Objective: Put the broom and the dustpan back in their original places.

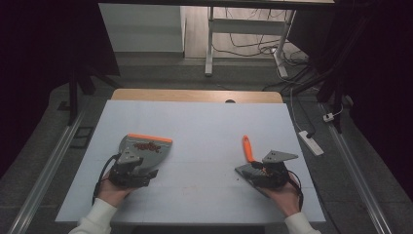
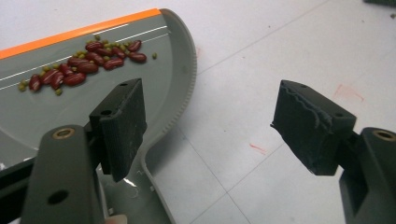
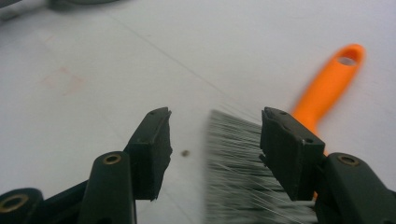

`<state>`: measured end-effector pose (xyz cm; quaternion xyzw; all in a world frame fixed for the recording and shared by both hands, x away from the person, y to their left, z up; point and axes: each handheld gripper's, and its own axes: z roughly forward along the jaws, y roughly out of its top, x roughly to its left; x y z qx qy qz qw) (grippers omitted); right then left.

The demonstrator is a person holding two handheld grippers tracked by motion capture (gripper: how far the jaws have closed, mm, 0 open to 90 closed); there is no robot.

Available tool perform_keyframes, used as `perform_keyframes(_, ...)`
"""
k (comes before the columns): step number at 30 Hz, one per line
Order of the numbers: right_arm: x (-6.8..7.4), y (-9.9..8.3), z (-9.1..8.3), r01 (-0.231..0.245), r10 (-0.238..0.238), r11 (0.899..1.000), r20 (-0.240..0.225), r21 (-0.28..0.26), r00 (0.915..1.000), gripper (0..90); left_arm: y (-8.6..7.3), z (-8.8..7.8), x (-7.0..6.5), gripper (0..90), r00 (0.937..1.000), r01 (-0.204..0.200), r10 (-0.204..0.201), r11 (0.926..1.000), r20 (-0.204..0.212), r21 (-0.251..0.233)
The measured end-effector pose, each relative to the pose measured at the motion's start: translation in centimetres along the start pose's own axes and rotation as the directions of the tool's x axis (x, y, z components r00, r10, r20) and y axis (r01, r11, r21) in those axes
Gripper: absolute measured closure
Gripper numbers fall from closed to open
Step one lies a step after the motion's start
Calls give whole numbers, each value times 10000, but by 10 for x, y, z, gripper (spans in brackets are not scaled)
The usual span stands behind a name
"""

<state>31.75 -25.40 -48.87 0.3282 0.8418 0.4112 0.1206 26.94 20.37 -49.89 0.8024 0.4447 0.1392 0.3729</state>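
Dustpan [image 2: 93, 107] and brush [image 3: 261, 154] lie apart on the white table [image 1: 204, 126], dustpan to the left, brush to the right. The left gripper [image 2: 208, 126] has its jaws spread wide with nothing between them; its left pad hangs over the grey pan, where red beans [image 2: 86, 65] and small green ones gather near the orange lip. The right gripper [image 3: 215, 149] also gapes, gripping nothing, with the brush's grey bristles beneath its jaws and the orange handle pointing away.
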Motion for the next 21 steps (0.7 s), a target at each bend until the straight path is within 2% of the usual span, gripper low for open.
perform_keyframes(3,7,0,3,311,-314,9995,-331,-90,9990,432,-1,0,-2,275,9999,-46,46,10000,155,-18)
perform_keyframes(7,11,-1,4,475,-484,9987,-552,-159,9973,432,-2,1,-3,275,9994,-174,172,9998,285,59)
perform_keyframes(21,11,-4,3,588,-601,9979,-546,-253,9967,432,-5,5,-4,279,9992,-151,141,9995,363,263)
